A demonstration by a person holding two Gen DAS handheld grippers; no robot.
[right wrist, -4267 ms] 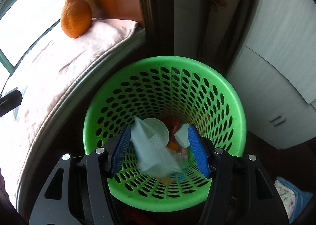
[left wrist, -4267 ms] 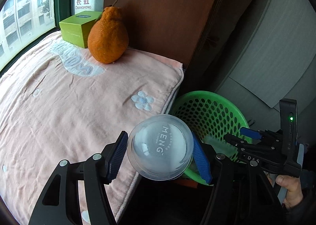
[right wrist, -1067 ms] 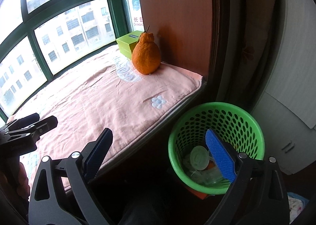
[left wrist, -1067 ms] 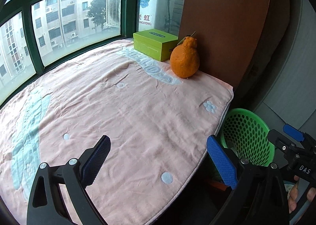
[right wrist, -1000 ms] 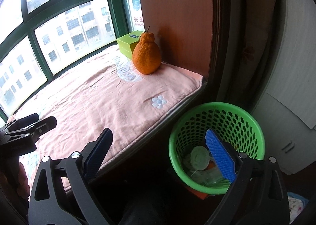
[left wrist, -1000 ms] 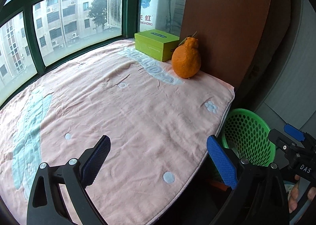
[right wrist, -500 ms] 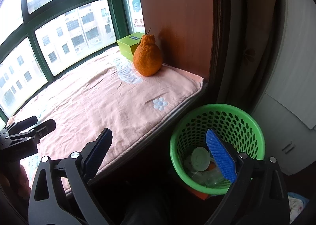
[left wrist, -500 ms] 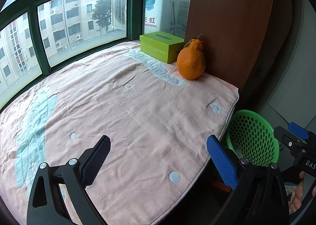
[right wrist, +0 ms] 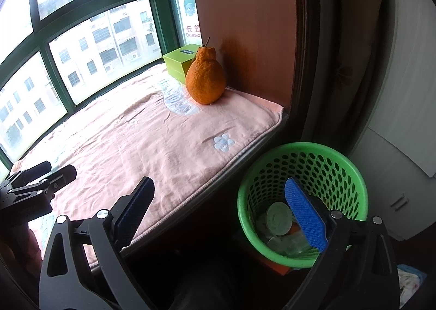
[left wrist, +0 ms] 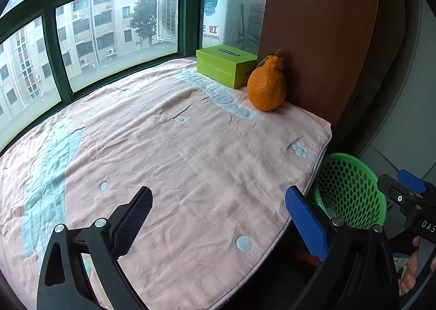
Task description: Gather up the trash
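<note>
A green perforated trash basket [right wrist: 340,165] stands on the floor beside the window seat; it also shows in the left wrist view [left wrist: 354,187]. Inside it lie a round white lid [right wrist: 278,218] and clear plastic trash [right wrist: 286,243]. My left gripper [left wrist: 218,217] is open and empty above the pink blanket [left wrist: 163,146]. My right gripper [right wrist: 218,212] is open and empty, above the seat edge and the basket's left side.
A large orange fruit [left wrist: 267,86] and a green box [left wrist: 226,66] sit at the seat's far corner against a brown panel [left wrist: 321,24]. Windows run along the back. A white cabinet [right wrist: 403,119] stands right of the basket.
Earlier the left gripper held a clear lid and the right dropped trash over the basket. Both grippers are now open, empty, and pulled back and up from the basket.
</note>
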